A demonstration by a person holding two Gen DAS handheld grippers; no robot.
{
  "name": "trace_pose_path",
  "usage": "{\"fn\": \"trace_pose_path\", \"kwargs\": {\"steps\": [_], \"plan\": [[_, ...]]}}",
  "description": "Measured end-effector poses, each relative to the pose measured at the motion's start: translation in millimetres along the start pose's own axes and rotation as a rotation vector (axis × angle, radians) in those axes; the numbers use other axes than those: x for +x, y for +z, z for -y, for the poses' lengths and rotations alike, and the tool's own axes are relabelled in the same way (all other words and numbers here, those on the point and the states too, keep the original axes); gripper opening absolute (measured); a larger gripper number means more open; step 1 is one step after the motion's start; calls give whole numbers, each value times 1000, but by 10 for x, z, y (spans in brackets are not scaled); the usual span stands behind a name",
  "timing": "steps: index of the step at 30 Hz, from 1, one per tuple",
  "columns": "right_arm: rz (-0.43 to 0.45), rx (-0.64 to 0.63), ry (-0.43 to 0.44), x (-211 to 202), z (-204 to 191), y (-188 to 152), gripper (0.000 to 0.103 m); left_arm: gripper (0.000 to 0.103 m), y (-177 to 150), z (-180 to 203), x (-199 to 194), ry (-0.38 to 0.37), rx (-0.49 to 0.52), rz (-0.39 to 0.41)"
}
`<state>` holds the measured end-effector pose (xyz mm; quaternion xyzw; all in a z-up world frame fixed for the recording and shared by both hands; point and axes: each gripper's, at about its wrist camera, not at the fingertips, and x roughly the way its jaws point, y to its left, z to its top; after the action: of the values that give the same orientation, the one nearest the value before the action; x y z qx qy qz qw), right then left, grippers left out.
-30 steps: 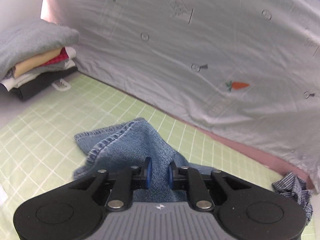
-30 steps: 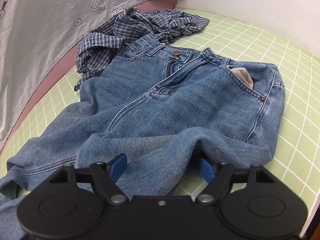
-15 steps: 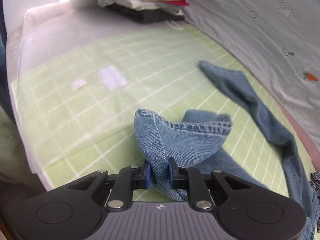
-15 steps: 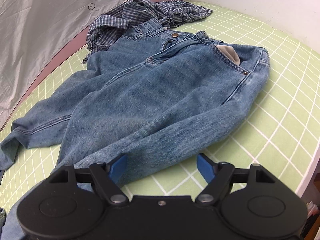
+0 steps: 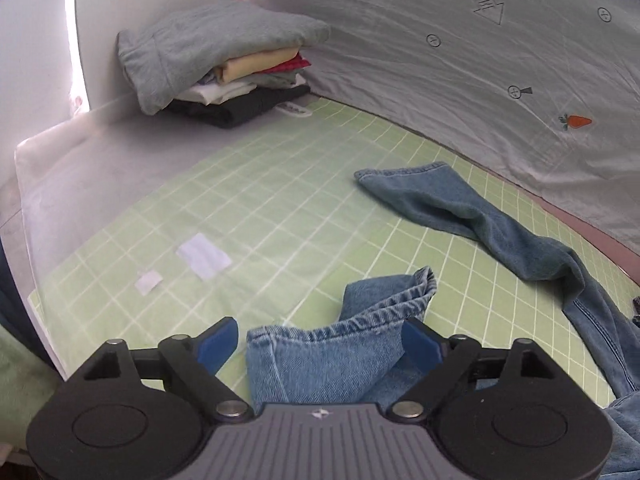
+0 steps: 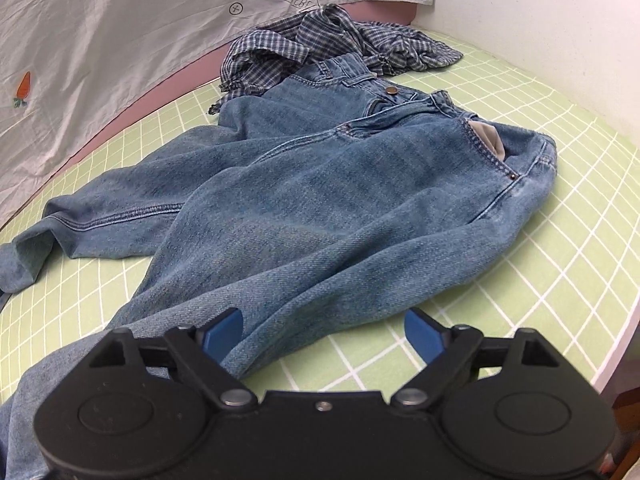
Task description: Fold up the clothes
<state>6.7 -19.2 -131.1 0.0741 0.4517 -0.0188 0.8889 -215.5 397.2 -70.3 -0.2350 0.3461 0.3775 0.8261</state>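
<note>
Left claw (image 5: 320,344), clamped on the jeans (image 6: 340,200) hem (image 5: 352,332) half a second ago, is now gaping with the hem lying loose between its fingers on the worktop (image 5: 260,208), right claw (image 6: 323,332) also gaping over the thigh, so legs are being laid out, folding not begun.

The jeans (image 5: 500,232) run off the frame's lower right; the plaid shirt (image 6: 320,48) lies partly hidden behind their waistband.

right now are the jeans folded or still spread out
Spread out, not folded: the jeans lie open on the mat, waistband by the plaid shirt, legs splayed apart with one hem rumpled.
</note>
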Motion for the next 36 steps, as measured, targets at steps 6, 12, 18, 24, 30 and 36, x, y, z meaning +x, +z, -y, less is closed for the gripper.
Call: {"fn": "trace_pose_path", "kwargs": {"steps": [6,12,18,24,30,36], "plan": [[6,2,-14,45,-117,-10,91,92,70,312,400,-74,170,-79],[18,24,-38,108,-230,38,91,91,17,479,801,-88,280,-140],[8,32,-87,200,-323,124,91,16,126,344,906,-51,236,-140],[-13,-21,-75,204,-460,94,91,11,466,-116,617,71,72,-28],[-32,-35,-72,229,-521,50,91,12,732,-580,461,130,-43,24],[-40,-29,-63,229,-435,40,91,30,539,-717,706,215,-101,-62]]}}
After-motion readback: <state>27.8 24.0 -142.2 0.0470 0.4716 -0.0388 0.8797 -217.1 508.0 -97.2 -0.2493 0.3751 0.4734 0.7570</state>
